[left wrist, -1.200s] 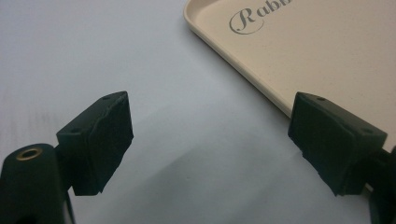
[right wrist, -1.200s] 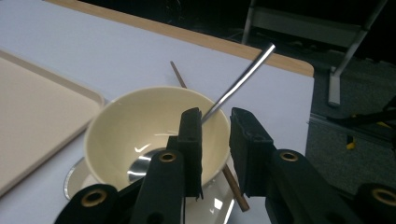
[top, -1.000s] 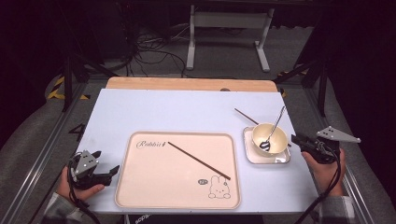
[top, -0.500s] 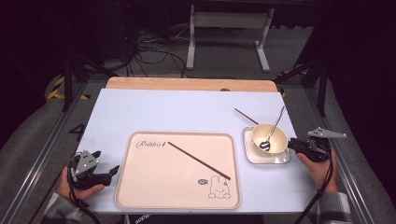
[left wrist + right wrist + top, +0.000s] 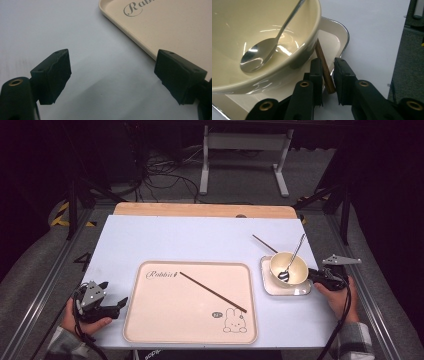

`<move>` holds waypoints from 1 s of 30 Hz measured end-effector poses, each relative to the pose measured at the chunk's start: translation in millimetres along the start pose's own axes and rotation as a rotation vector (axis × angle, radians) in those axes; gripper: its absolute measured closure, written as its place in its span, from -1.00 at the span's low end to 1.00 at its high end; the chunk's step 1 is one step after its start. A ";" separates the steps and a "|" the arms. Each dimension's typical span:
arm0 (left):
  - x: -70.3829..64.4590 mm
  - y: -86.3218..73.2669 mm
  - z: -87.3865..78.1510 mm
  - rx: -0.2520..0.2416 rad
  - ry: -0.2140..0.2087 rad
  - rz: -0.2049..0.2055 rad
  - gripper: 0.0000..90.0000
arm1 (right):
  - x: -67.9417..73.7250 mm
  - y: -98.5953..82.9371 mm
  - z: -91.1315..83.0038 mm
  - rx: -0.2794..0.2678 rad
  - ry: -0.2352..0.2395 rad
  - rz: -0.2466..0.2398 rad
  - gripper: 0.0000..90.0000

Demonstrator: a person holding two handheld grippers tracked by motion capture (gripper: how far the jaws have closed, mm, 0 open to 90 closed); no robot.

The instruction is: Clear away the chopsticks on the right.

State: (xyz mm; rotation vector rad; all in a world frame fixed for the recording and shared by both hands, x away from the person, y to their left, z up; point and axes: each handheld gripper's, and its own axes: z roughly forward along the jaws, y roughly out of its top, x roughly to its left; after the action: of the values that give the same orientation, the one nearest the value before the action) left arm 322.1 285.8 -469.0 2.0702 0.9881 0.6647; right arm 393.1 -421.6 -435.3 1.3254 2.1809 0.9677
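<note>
Now, at the tabletop's near-left corner, the left gripper [image 5: 107, 307] rests, jaws spread and empty, beside the rabbit tray [image 5: 150, 330]. Near the right edge, the right gripper [image 5: 328, 75] has moved in under the bowl [image 5: 289, 267], jaws closing around a brown chopstick [image 5: 324, 67] lying on the square plate [image 5: 267, 287]; pickup seems imminent.

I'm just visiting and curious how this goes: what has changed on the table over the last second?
The right gripper has moved in from the table's right edge to the small square plate under the bowl. Its jaws now sit either side of the end of a brown chopstick that runs under the bowl. The left gripper, the tray, the chopstick on the tray and the spoon stayed put.
</note>
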 end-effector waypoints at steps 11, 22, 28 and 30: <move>0.1 0.1 -0.1 0.001 0.000 0.004 -0.68 | -0.1 0.4 -3.2 -0.009 -0.016 -0.010 0.89; 0.3 0.2 -1.4 -0.003 0.003 0.003 -0.68 | -8.2 3.2 -30.3 -0.145 -0.074 0.071 0.89; -0.1 0.3 -1.6 -0.007 -0.001 0.002 -0.68 | -9.8 3.9 -42.4 -0.223 -0.109 0.107 0.89; -0.3 0.6 -1.7 -0.005 -0.002 0.007 -0.68 | -9.3 4.3 -44.1 -0.234 -0.110 0.109 0.89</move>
State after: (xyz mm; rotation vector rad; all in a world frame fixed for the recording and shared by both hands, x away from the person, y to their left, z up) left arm 321.0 285.9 -467.6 2.0699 0.9778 0.6681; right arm 371.3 -443.9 -402.4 1.3612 1.8663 1.1250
